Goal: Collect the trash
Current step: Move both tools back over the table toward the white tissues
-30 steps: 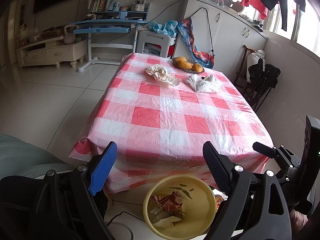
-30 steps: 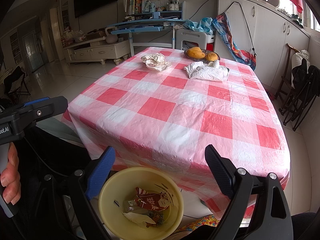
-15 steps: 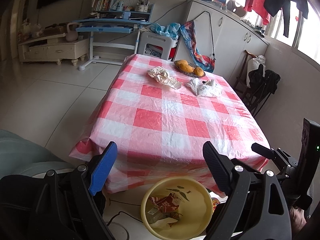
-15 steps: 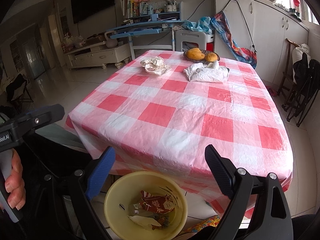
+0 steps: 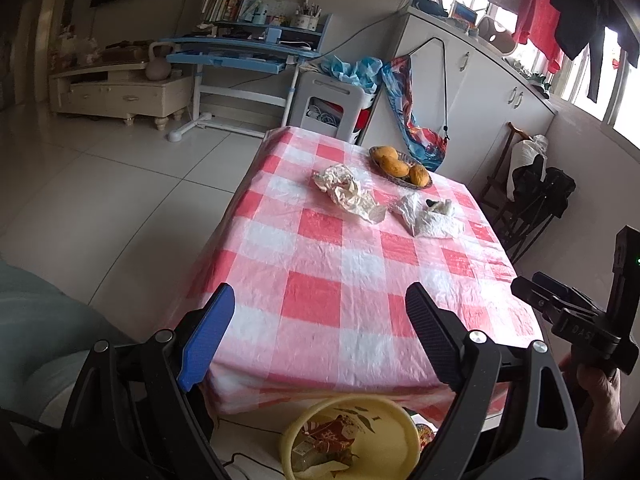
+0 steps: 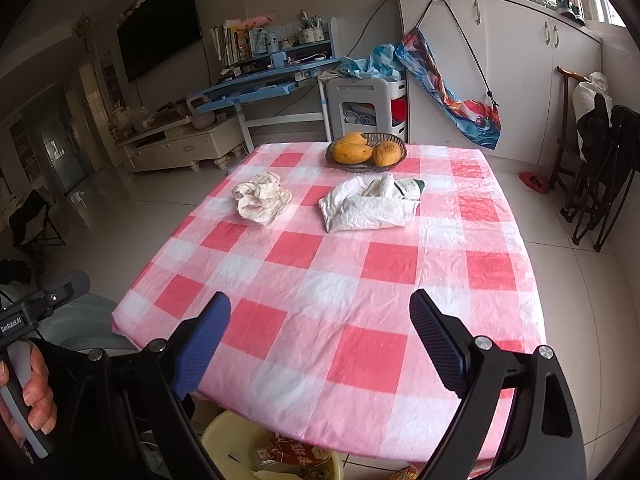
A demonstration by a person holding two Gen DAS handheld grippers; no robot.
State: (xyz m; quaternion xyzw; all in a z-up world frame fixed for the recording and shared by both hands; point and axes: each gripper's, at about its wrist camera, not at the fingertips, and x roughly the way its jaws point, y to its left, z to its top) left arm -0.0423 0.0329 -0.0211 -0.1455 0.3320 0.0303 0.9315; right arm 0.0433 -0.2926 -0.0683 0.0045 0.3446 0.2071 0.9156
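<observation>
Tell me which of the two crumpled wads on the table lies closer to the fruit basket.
The white wad, on the right in the right wrist view. It lies just in front of the fruit basket; the cream wad sits further left.

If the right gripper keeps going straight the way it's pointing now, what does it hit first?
Probably the checked tablecloth: the open right gripper points down across it, short of the white crumpled bag. Depth is uncertain.

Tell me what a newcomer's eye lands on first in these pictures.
The red-and-white checked tablecloth fills both views. At the table's far end sit a basket of orange fruit, a crumpled cream wrapper and a crumpled white bag. Below the near edge stands a yellow bin with trash inside, while the left gripper and right gripper hang open and empty.
</observation>
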